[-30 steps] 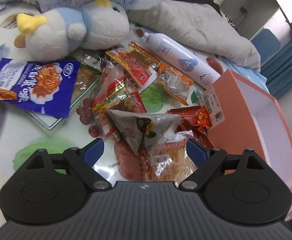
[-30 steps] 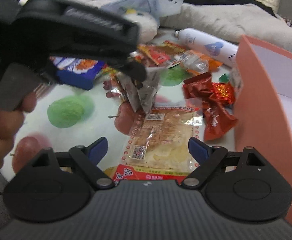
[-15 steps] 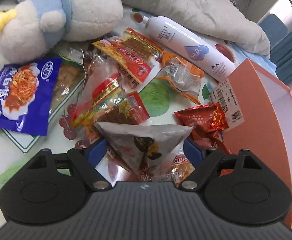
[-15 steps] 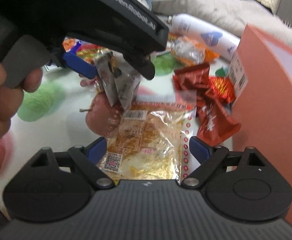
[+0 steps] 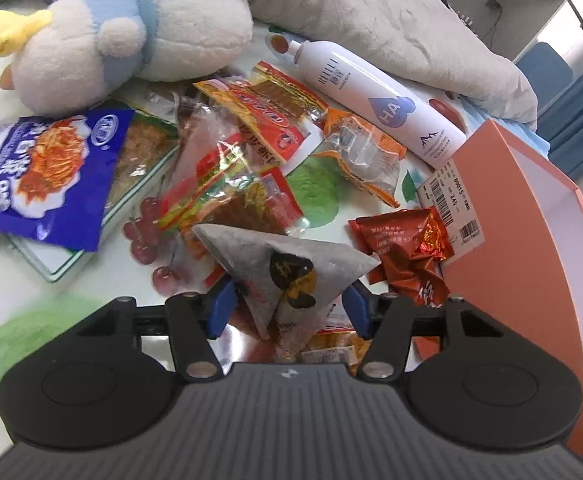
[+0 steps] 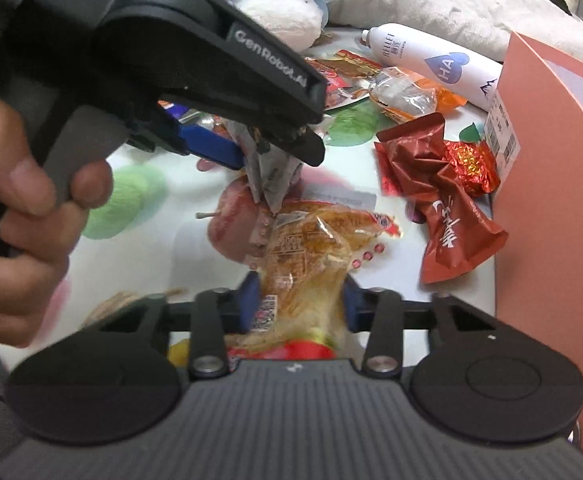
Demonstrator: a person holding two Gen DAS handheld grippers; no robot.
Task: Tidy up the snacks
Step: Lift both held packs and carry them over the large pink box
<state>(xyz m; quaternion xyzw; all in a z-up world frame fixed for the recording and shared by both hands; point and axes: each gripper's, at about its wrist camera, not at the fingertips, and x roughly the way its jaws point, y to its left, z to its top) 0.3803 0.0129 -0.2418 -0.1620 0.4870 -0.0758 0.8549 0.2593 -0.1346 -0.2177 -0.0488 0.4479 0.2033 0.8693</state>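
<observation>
Orange box (image 5: 531,240) at right, interior white, contents not visible. Left gripper (image 5: 289,306) has just been closing, clamped on grey triangular packet (image 5: 291,264). Right gripper (image 6: 301,300) likewise closing, clamped on yellow snack bag (image 6: 311,248). Remaining snacks lie left of box.

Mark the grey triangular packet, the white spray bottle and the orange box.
grey triangular packet (image 5: 291,264), left wrist view, middle of its face
white spray bottle (image 5: 379,100), left wrist view, mid-body
orange box (image 5: 523,248), left wrist view, outer wall
</observation>
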